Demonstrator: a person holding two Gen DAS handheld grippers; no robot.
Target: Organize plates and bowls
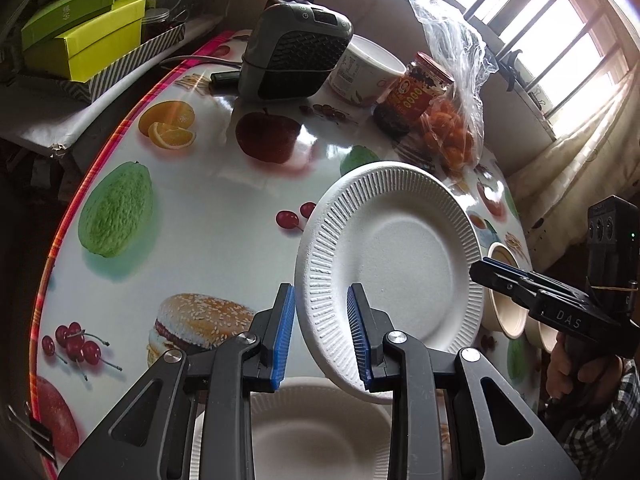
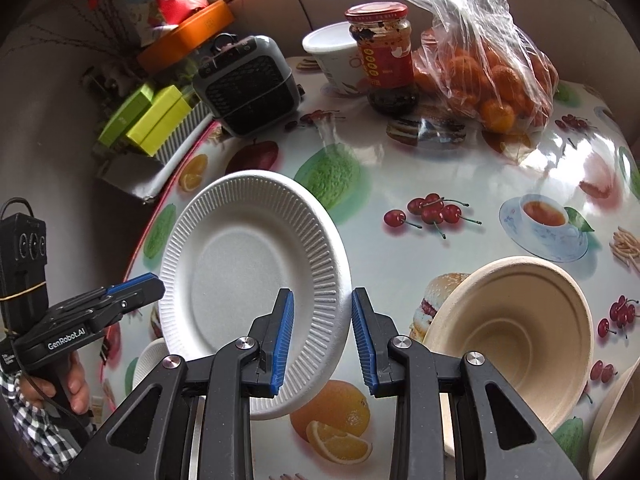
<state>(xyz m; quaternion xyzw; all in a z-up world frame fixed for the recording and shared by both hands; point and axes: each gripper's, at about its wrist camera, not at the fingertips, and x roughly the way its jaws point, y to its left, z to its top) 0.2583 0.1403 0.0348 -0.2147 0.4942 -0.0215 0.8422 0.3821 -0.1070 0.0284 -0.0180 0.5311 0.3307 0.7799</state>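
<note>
The left tongs point(image 1: 320, 288), black with blue ribbed pads, are set narrow with the near rim of a white ribbed disposable plate point(image 1: 400, 252) between the pads: one pad over its upper face, the other behind its underside. The plate is tilted and clear of the tabletop. The right tongs point(image 2: 322, 292) are also narrow and take the opposite rim of the same plate, so it hangs between the two. Each wrist view shows the other tongs meeting the plate's far edge, gripped by a hand point(image 2: 68, 384) in a checked sleeve.

Directly under the left tongs a second white plate point(image 1: 304, 420) lies flat on the glossy fruit-printed tabletop point(image 2: 400, 248). Just right of the right tongs a beige moulded-pulp bowl point(image 2: 516, 340) stands steeply tilted, its opening towards the camera. What props it up cannot be made out. A second beige bowl point(image 2: 616, 420) sits at the lower right edge, beside it.

Farther back stand a grey box-shaped fan unit point(image 1: 296, 48), a white paper tub point(image 1: 368, 68), a glass jar with a red lid point(image 2: 382, 52) and a clear plastic bag of oranges point(image 2: 492, 80). Off the tabletop's left edge are lime-green cardboard boxes point(image 1: 92, 36). A barred window point(image 1: 540, 32) is behind.
</note>
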